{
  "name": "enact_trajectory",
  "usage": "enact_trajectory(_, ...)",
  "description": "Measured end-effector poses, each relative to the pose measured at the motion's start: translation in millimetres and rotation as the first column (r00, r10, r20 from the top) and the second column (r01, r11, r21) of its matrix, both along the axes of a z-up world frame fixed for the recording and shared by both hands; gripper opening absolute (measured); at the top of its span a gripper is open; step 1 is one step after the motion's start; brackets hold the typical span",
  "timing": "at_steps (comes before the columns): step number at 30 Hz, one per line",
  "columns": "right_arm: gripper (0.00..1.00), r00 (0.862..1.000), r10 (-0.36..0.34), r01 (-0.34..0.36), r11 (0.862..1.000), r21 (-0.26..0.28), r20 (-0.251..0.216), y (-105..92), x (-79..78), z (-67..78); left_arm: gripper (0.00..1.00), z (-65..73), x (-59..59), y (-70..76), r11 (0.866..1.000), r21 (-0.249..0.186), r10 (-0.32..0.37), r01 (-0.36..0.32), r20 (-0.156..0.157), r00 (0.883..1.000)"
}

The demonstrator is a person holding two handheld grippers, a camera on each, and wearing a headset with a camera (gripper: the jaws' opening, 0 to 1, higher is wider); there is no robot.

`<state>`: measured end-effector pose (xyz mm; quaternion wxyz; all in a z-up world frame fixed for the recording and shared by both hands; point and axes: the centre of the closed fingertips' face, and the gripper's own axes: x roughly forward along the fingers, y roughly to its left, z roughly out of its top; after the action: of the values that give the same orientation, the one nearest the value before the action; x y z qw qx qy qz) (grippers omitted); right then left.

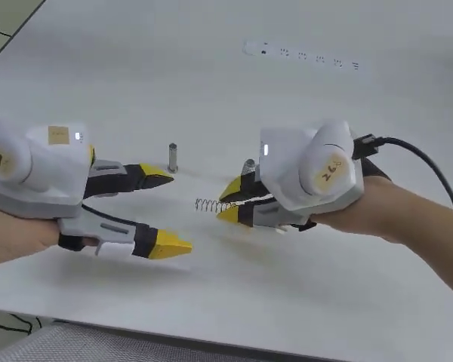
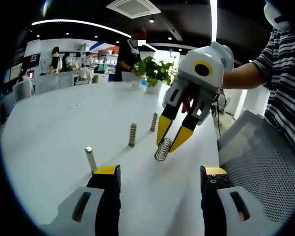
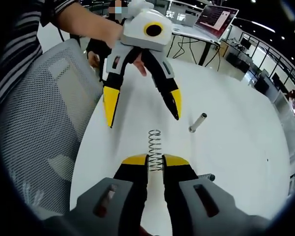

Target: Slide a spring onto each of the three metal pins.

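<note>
1. Jaws of the right gripper [image 1: 228, 204] are pinched narrow on one end of a spring [image 1: 208, 204]. We see the rest of the coil sticking out past the yellow tips, low over the white table [image 1: 287, 286]. We cannot tell whether its free end touches the surface.
2. We see the left gripper [image 1: 164, 211] facing it from the left, its jaws spread wide with nothing between them.
3. One bare metal pin [image 2: 91, 158] stands upright on the table. In the head view it sits between the two grippers and a little beyond them.
4. The held spring is near the bare metal pin but apart from it.
5. In the left gripper view we make out a second pin [image 2: 132, 134] and a third pin [image 2: 154, 121], both upright, each with a coil wound around it.
6. A power strip [image 1: 302, 54] lies at the far side of the table, well apart from the pins.
</note>
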<state>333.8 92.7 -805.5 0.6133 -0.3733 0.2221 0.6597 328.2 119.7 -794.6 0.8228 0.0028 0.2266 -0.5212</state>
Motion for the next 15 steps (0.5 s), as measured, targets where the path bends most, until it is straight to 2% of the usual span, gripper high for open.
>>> enact_trajectory(10, 0.13, 1.0, 0.003, -0.003, 1.0, 0.011, 0.014, -1.7, -4.2, 9.1, 0.42, 10.8, 5.3, -17.3, 0.996, -0.071, -0.05, 0.052, 0.02, 0.999)
enact_trajectory(15, 0.13, 1.0, -0.006, 0.006, 1.0, 0.024, 0.014, -1.6, -4.2, 13.4, 0.36, 12.4, 4.5, -26.4, 0.994, -0.075, -0.082, 0.085, 0.037, 0.996)
